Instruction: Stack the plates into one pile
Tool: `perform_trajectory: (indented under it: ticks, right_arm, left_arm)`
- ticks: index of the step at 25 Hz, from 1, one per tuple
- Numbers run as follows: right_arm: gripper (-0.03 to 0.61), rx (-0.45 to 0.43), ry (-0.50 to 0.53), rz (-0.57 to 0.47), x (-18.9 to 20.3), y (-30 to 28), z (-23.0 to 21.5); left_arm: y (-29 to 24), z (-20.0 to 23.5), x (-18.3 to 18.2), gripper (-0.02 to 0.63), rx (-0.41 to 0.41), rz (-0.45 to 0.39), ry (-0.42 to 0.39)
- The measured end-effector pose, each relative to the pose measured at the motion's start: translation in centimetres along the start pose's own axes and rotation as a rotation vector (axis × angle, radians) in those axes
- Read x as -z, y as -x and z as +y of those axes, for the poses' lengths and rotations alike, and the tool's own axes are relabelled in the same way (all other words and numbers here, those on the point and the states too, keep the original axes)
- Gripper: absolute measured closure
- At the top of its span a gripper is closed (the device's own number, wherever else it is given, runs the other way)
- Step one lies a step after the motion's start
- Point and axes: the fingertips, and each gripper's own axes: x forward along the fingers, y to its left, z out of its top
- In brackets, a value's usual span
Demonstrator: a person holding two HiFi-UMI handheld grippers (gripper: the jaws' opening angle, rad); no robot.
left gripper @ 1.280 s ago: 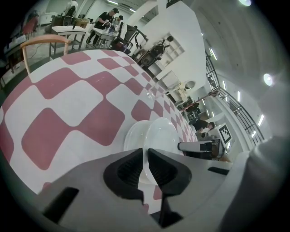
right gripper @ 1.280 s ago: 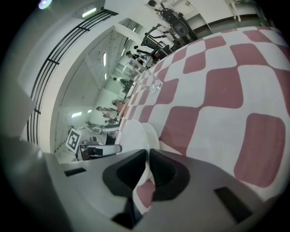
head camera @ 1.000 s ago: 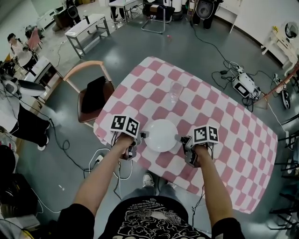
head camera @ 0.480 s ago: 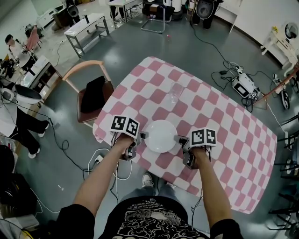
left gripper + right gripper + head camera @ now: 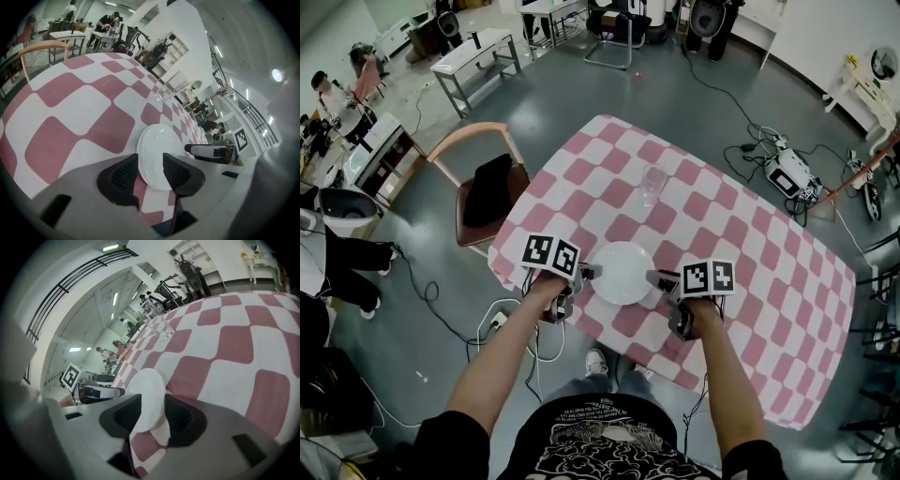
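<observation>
On the tablecloth (image 5: 750,281), plates (image 5: 622,273): round disc overhead, layered rim side-on.

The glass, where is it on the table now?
In the head view the glass stands on the checked table, beyond the white plates and slightly right, apart from them.

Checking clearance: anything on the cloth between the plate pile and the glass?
Nothing, just bare checked cloth between the plate pile and the glass, clearest in the head view.

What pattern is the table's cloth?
Tablecloth: pink-and-white checks, clearest in the head view.
</observation>
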Motion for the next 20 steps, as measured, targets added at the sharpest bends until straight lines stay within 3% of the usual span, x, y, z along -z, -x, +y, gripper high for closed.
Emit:
perform_trajectory:
  ticks: [5, 11, 20]
  right_arm:
    - [0.414, -0.001, -0.001, -0.033, -0.6, 0.8, 0.1]
    - [0.414, -0.001, 0.012, -0.107, -2.0, 2.9, 0.6]
    - [0.429, 0.026, 0.097, -0.250, -5.2, 8.2, 1.9]
  left_arm:
    - [0.4, -0.1, 0.0, 0.436, -0.004, -0.020, -0.008]
    - [1.7, -2.2, -2.4, 0.436, -0.003, -0.124, -0.062]
    - [3.7, -9.3, -7.0, 0.437, 0.017, -0.290, -0.237]
